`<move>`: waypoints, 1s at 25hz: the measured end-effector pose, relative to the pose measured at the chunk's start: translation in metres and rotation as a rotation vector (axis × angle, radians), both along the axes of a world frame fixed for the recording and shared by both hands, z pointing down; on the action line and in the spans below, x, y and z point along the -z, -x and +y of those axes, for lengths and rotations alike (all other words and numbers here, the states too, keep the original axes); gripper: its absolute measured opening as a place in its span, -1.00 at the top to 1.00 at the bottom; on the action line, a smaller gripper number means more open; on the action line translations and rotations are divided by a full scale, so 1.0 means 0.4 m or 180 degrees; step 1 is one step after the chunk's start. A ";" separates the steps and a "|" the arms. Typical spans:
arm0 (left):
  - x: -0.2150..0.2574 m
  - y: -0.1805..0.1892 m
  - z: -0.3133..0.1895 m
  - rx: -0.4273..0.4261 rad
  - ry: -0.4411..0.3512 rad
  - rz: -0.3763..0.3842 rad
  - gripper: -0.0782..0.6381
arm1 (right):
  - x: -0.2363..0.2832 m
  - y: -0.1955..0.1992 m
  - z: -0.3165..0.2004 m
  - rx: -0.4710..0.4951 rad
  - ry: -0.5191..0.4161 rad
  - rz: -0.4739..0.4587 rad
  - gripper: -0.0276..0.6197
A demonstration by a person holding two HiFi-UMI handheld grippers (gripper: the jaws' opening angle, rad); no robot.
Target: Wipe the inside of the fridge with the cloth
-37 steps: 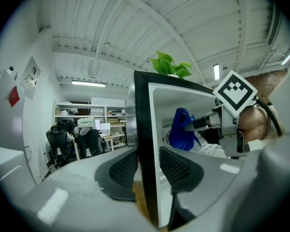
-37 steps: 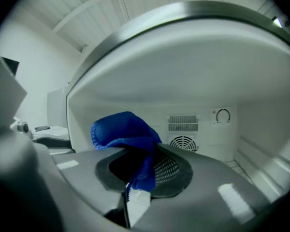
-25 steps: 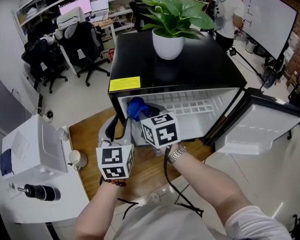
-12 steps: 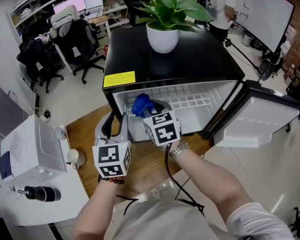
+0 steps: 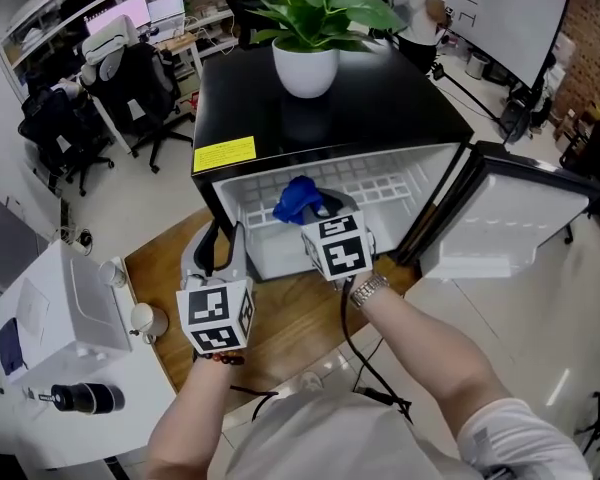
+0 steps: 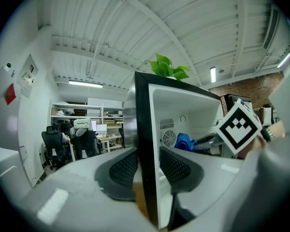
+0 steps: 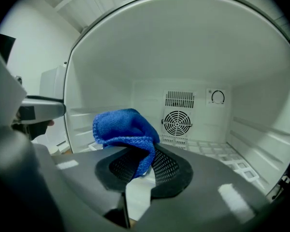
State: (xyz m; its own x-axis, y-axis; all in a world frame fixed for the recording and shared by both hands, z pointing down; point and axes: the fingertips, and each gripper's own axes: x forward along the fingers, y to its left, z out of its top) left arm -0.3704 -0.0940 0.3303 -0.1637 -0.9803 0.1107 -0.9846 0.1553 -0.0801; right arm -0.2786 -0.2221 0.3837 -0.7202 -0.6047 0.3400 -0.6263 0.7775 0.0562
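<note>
- Fridge (image 5: 405,108): black casing, white interior; door (image 5: 510,230) swung wide at 3 o'clock of the head view.
- Left gripper (image 6: 146,166): jaws closed on the front edge of the fridge's left side wall, one pad on each face; the contact is partly masked by the wall itself.
- Right gripper (image 7: 140,164): jaws clamped on the cloth (image 7: 123,128), held inside the fridge, ahead of its marker cube (image 5: 337,247).
- Cloth: blue; the lower fold is hidden between the pads.
- Fan grille (image 7: 177,122) and dial (image 7: 217,97): seen on the back wall; the dial's markings cannot be read.
- Plant pot (image 5: 305,66): on the fridge top at 12 o'clock; leaves cut off by the frame.
</note>
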 end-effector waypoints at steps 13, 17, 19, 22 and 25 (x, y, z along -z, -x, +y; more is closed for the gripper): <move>-0.002 0.001 0.000 -0.0062 -0.0017 0.0038 0.40 | -0.006 -0.144 -0.078 -0.0471 -0.0045 0.0082 0.70; -0.002 0.001 0.000 -0.0040 -0.0034 0.0039 0.40 | -0.007 -0.186 -0.102 -0.0577 -0.0062 0.0099 0.70; -0.001 0.001 0.000 -0.0029 -0.0039 0.0036 0.40 | -0.009 -0.211 -0.116 -0.0635 -0.0059 0.0102 0.70; -0.002 0.001 -0.001 -0.0020 -0.0026 0.0034 0.40 | -0.018 -0.253 -0.141 -0.0743 -0.0042 0.0126 0.70; -0.003 0.003 -0.001 0.0002 -0.0022 0.0030 0.40 | -0.012 -0.283 -0.156 -0.0823 -0.0042 0.0106 0.70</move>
